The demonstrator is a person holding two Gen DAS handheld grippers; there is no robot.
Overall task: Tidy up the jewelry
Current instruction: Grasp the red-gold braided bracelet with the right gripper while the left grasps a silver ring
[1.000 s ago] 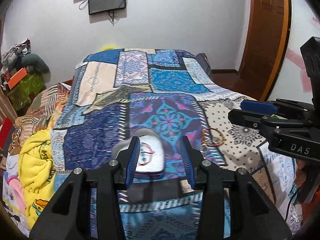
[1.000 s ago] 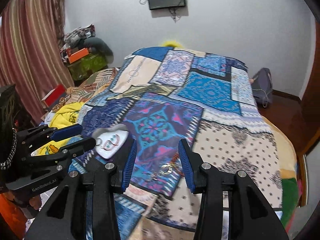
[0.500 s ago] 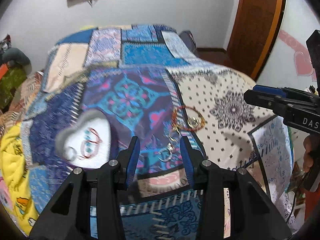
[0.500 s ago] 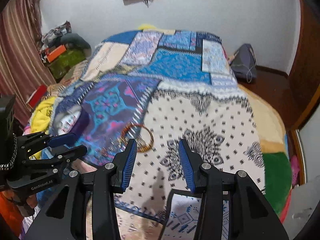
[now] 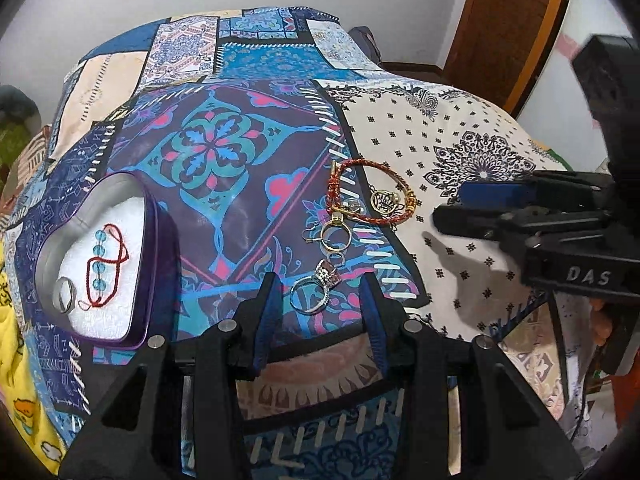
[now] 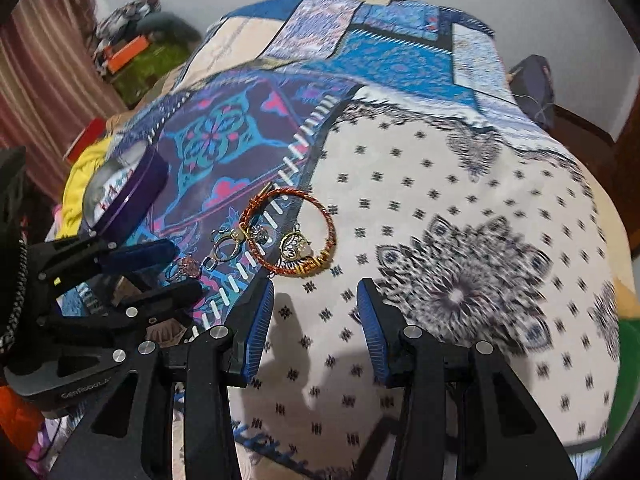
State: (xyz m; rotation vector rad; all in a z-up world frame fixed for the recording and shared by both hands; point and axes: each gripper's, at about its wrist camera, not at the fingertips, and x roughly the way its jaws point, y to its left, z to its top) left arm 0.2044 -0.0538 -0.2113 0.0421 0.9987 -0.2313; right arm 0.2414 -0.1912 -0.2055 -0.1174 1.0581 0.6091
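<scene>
A purple heart-shaped tin [image 5: 100,256] lies open on the patchwork bedspread [image 5: 224,152], holding a red cord bracelet with blue beads [image 5: 105,256] and a silver ring [image 5: 65,294]. Loose jewelry lies to its right: a red-gold bangle [image 5: 370,192], a gold charm [image 5: 385,202], gold rings [image 5: 335,236] and a silver stone ring [image 5: 314,294]. My left gripper [image 5: 320,292] is open, its fingertips either side of the silver stone ring. My right gripper [image 6: 314,300] is open and empty, just short of the bangle [image 6: 290,232]. The tin also shows in the right wrist view [image 6: 124,188].
The bed fills both views. A yellow cloth [image 5: 12,320] lies at the bed's left edge. A wooden door [image 5: 508,20] stands at the far right. Clutter and a green box [image 6: 148,60] sit by a striped curtain [image 6: 44,72].
Both grippers have swung right and down towards the loose jewelry. The left one now frames the silver stone ring; the right one has closed in on the bangle. Both stay open.
</scene>
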